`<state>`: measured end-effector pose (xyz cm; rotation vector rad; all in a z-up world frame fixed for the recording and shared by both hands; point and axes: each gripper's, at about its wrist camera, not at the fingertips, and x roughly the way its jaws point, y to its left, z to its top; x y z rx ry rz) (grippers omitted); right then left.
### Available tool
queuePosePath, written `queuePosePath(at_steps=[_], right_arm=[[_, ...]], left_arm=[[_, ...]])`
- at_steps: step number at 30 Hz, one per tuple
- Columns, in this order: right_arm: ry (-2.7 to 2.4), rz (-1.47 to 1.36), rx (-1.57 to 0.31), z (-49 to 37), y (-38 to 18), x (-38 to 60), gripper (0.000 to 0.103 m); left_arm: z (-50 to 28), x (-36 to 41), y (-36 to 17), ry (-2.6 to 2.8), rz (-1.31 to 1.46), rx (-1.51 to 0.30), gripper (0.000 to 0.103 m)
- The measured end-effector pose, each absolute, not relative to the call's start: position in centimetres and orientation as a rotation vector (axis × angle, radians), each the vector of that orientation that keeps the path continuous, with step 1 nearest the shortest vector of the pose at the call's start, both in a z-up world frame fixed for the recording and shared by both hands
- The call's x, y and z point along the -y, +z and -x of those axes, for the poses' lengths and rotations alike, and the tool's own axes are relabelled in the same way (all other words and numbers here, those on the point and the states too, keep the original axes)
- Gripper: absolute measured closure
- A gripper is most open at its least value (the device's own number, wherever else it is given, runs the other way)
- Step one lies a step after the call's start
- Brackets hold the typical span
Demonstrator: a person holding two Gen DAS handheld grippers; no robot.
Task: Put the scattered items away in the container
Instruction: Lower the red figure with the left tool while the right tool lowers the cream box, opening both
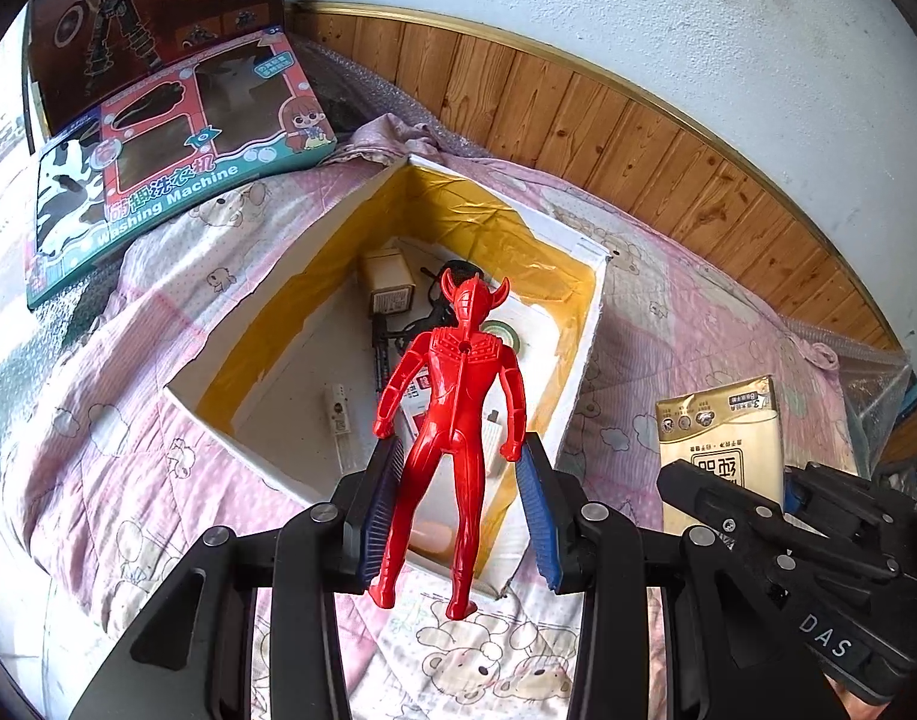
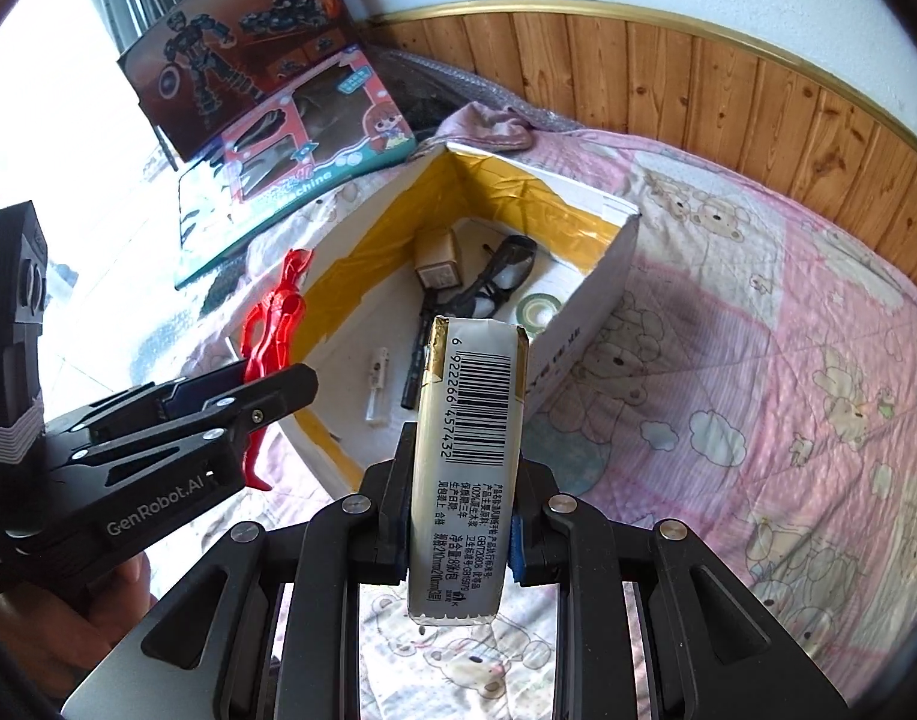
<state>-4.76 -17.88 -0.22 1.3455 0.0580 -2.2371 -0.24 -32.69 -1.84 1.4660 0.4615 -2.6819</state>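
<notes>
- One red figure [image 1: 452, 420] hangs in your left claw [image 1: 461, 510]; the two blue-padded fingers stand at its legs, the left one against a leg, but you cannot tell whether the right one touches, so the grip is unclear. The figure sits above the near corner of the white box [image 1: 584, 354].
- One gold tissue pack [image 2: 467, 468] stands upright in your right claw [image 2: 458, 534], both fingers pressed against its sides. It is held just in front of the box's near wall.
- One box, open-topped and lined with yellow tape, rests on the pink quilted bed [image 2: 728, 360].
- Inside the box you can count one small tan carton [image 2: 437, 258], one pair of dark goggles [image 2: 506, 270], one green tape roll [image 2: 539, 309], one black stick [image 2: 416, 360] and one small white piece [image 2: 377, 378].
- Beyond the box's far-left corner lie two toy boxes: one washing machine box [image 1: 176, 162] and one robot box [image 1: 152, 6] behind it.
</notes>
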Motion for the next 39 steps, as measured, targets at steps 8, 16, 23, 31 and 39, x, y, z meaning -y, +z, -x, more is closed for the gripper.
queuePosePath(at_steps=[8, 16, 23, 31, 39], right_arm=[[-2.191, -1.326, -0.071, 6.2, -0.1, 20.7, 0.079], [-2.145, -1.365, -0.026, 10.1, -1.5, 22.4, 0.079], [-2.142, -1.415, -0.058, 13.7, -3.9, 23.4, 0.079], [-2.116, -1.451, -0.102, 15.6, -6.3, 24.0, 0.075], [-2.095, -1.465, -0.152, 14.9, -6.9, 22.9, 0.06]], left_arm=[[1.2, 37.6, -2.6, -2.589, -1.436, -0.602, 0.063], [3.7, 41.0, -3.7, -2.51, -1.432, -0.726, 0.063], [6.5, 39.9, -6.1, -2.49, -1.541, -0.653, 0.062], [9.6, 38.7, -7.6, -2.494, -1.586, -0.526, 0.061], [9.4, 39.7, -8.9, -2.452, -1.597, -0.528, 0.044]])
